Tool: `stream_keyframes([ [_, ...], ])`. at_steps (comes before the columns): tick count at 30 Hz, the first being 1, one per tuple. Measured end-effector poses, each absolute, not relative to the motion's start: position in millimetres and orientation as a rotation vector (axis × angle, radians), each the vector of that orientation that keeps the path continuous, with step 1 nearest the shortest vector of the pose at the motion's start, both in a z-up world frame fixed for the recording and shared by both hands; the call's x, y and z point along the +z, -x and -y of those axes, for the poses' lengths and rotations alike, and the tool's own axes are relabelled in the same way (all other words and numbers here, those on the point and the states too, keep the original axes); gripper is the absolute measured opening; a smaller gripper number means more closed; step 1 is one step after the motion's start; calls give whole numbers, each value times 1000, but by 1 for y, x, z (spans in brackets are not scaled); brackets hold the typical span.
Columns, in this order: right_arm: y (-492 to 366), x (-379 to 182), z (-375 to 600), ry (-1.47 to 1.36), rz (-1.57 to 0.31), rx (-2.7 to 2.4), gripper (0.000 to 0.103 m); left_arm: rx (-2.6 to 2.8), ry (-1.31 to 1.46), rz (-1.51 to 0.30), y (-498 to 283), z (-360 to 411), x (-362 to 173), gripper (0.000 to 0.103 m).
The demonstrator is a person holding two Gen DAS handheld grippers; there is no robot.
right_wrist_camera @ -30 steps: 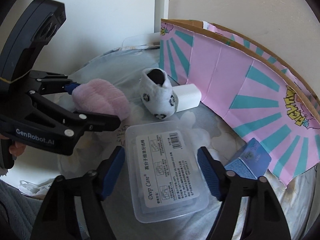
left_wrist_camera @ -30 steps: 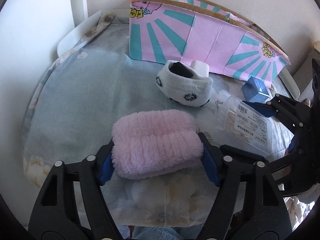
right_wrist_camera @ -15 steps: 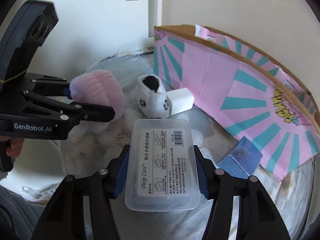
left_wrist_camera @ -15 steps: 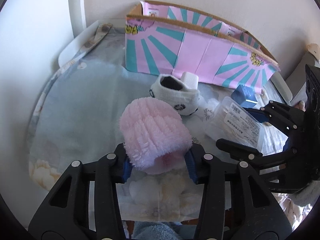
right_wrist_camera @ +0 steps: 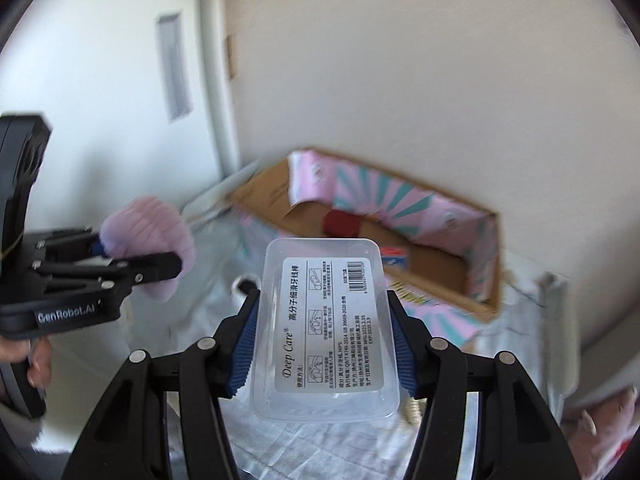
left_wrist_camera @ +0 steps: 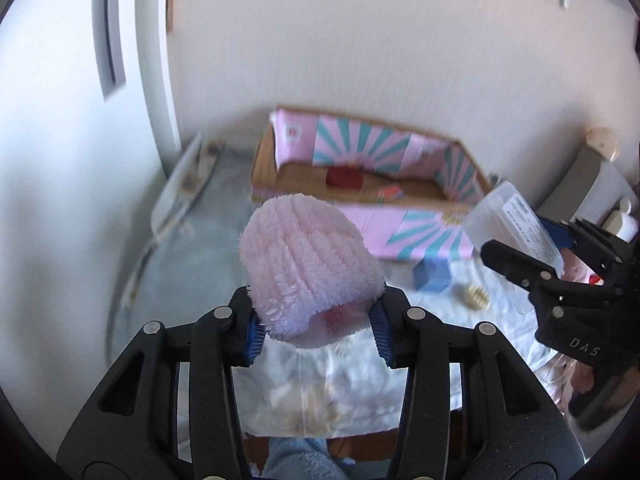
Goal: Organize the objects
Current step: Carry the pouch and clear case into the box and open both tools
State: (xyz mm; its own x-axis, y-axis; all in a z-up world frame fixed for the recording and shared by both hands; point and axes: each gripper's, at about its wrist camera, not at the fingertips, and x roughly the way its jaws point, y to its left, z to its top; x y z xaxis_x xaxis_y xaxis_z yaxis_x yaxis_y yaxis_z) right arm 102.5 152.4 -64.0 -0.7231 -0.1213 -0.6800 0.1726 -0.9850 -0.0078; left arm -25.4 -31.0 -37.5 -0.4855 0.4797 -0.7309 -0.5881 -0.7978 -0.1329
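Covering the table (left_wrist_camera: pixel 168 280), pale floral cloth; white walls (left_wrist_camera: pixel 360 60) behind

The pink sock (left_wrist_camera: pixel 308 268) is thick, fuzzy fleece, ribbed and matt. The floss pick box (right_wrist_camera: pixel 324 332) is clear, smooth, glossy plastic with a printed paper label. The cardboard box (left_wrist_camera: pixel 372 200) shows raw brown board inside, printed pink-and-teal paper outside. Both grippers are matt black plastic with ridged blue pads (right_wrist_camera: pixel 242 344) and metal rivets. The bed sheet (left_wrist_camera: pixel 188 264) is soft, matt cloth.
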Motion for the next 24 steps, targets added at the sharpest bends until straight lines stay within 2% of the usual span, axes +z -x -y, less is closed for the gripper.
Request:
stream_keyframes([
  [6, -111, -27, -166, -1129, 39, -2970, 54, 2285, 1003, -181, 28, 21, -3, 40],
  [24, -87, -18, -202, -1208, 112, -3049, 54, 2245, 989, -210, 65, -18, 16, 40],
])
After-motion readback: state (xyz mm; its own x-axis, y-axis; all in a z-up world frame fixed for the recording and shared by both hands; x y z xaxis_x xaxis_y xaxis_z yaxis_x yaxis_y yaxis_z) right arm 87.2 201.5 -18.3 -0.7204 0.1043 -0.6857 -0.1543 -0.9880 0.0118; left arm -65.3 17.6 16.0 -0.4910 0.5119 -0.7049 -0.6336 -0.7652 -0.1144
